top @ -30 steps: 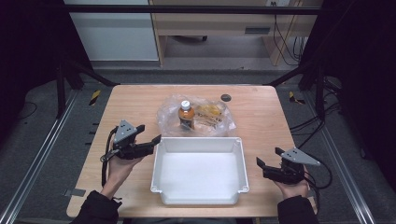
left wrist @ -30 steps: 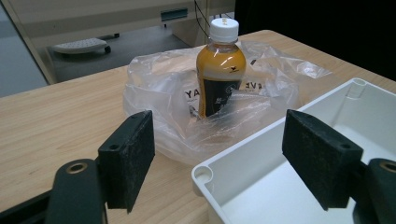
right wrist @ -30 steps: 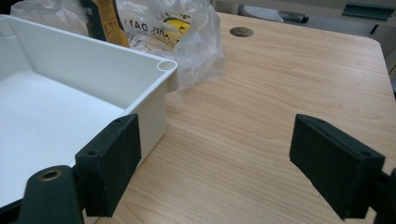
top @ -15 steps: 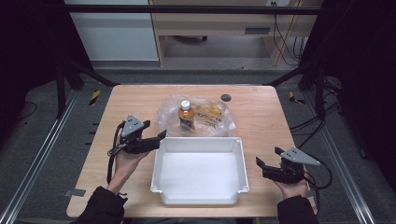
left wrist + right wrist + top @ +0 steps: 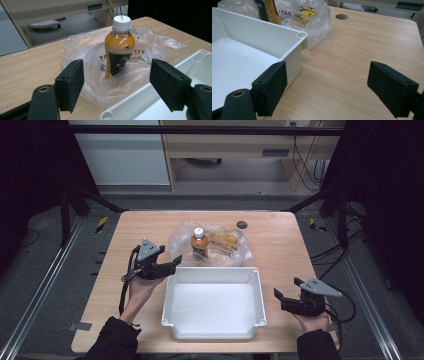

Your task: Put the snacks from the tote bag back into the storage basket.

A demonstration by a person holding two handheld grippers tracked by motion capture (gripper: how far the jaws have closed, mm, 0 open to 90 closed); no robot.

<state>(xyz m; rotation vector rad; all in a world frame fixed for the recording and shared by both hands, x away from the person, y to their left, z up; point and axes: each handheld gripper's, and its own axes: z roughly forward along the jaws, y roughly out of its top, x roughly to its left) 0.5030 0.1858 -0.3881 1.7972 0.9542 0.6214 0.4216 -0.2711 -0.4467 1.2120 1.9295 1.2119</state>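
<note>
- High view: the left gripper (image 5: 172,265) hovers just off the white tray's (image 5: 214,335) far left corner, jaws spread and holding nothing, aimed at the bottle (image 5: 199,243). The bottle stands inside the clear plastic bag (image 5: 235,254), just behind the tray's far wall. The right gripper (image 5: 278,296) waits by the tray's right side, also wide open and holding nothing.
- Left gripper view: the bottle (image 5: 120,47) stands upright between the two pads, long axis vertical, white cap on top, label facing the camera. To my eye the good approach is straight ahead, closing on the body below the shoulder; the bag (image 5: 85,53) bunches round the base, so a low grip would likely catch film.
- Right gripper view: the tray's corner (image 5: 301,35) sits beside the left pad (image 5: 270,87), not touching it as far as I can tell; the bag (image 5: 317,17) lies beyond on the wooden table (image 5: 362,45). It might steady the bag if it drags.
</note>
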